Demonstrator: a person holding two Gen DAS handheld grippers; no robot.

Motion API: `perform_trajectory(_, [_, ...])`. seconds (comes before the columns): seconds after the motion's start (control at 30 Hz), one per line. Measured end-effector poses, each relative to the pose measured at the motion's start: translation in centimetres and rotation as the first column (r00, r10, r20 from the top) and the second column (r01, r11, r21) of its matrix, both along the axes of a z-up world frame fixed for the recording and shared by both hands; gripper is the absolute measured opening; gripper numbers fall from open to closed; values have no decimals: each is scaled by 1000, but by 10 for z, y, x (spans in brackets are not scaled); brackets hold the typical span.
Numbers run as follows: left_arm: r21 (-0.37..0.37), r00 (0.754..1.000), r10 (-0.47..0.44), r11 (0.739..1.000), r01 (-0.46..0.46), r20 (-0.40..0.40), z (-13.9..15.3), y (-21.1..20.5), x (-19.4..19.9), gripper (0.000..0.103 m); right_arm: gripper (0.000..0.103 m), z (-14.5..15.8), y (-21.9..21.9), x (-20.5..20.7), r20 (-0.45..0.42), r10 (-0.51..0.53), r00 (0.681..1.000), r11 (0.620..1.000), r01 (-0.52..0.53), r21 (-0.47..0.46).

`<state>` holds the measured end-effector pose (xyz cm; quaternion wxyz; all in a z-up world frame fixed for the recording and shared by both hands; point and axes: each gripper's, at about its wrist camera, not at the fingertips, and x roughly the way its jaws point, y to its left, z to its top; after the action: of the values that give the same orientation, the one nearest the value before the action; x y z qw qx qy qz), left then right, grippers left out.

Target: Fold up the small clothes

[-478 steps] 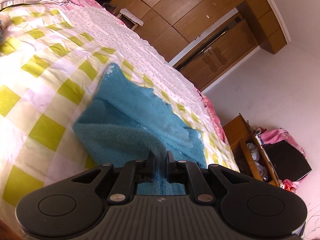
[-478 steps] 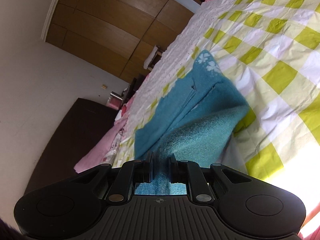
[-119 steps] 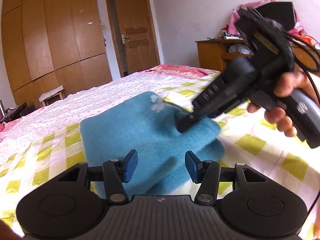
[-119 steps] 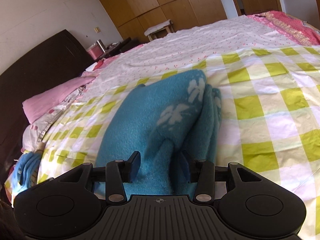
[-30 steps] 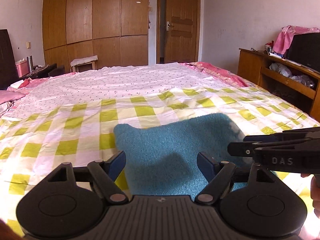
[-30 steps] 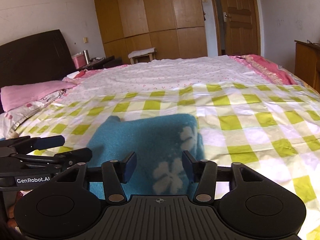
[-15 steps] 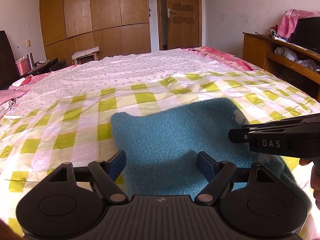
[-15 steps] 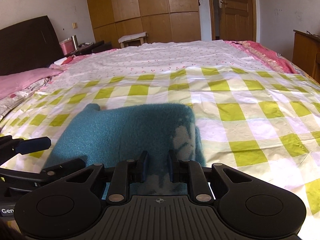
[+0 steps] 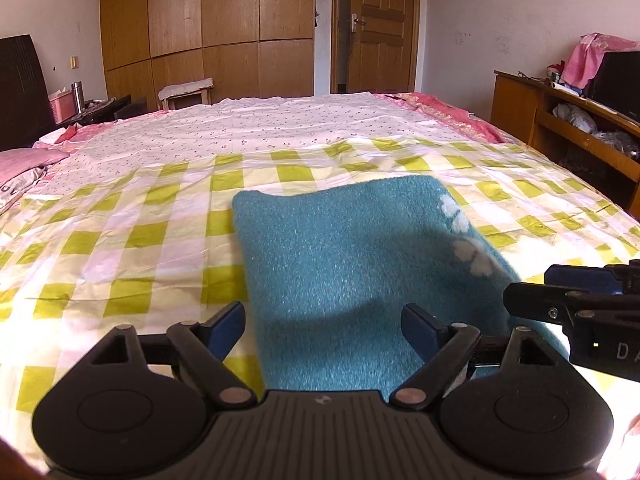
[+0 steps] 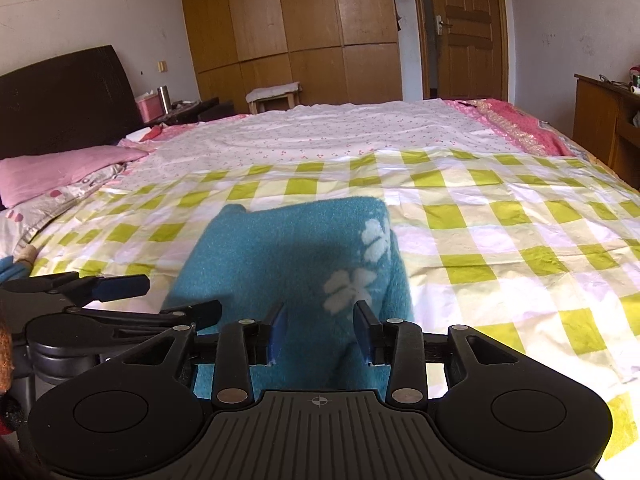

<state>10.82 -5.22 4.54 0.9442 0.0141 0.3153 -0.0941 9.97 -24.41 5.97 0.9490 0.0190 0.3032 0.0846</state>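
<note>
Bright daylight; glare whitens the bedspread (image 9: 120, 248) at the lower corners of both frames. Soft shadows cross the cloth (image 9: 352, 264). Fisheye bends and darkens the edges.

White letters "D" and part of an "A" show on the black body of the right gripper (image 9: 528, 286), cut off by the picture's edge. No other writing can be read.

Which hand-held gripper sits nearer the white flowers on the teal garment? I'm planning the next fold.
Right. The right hand-held gripper opens just below the white flowers; the left hand-held gripper opens over the garment's plain side.
</note>
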Motion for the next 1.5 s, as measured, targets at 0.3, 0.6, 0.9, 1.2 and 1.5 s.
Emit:
perform_trajectory(0.3, [-26,999,16,1000,-17,-35,-15,6,-37,101,50,-16,0,-42,-53,-43,998,999,43,11])
perform_trajectory(0.6, [-22,999,9,1000,-10,-48,-18,7,-60,103,50,-32,3,-62,-80,-84,993,996,84,-2])
perform_trajectory(0.9, [18,999,16,1000,-15,-36,-17,1,-67,103,50,-37,-1,-72,-98,-102,990,994,104,16])
perform_trajectory(1.2, [23,999,19,1000,-19,-30,-17,-2,-69,103,50,-40,-5,-74,-109,-108,988,993,113,38])
perform_trajectory(1.5, [12,1000,26,1000,-26,-12,-15,-1,-73,103,50,-38,-7,-76,-98,-113,989,991,119,56])
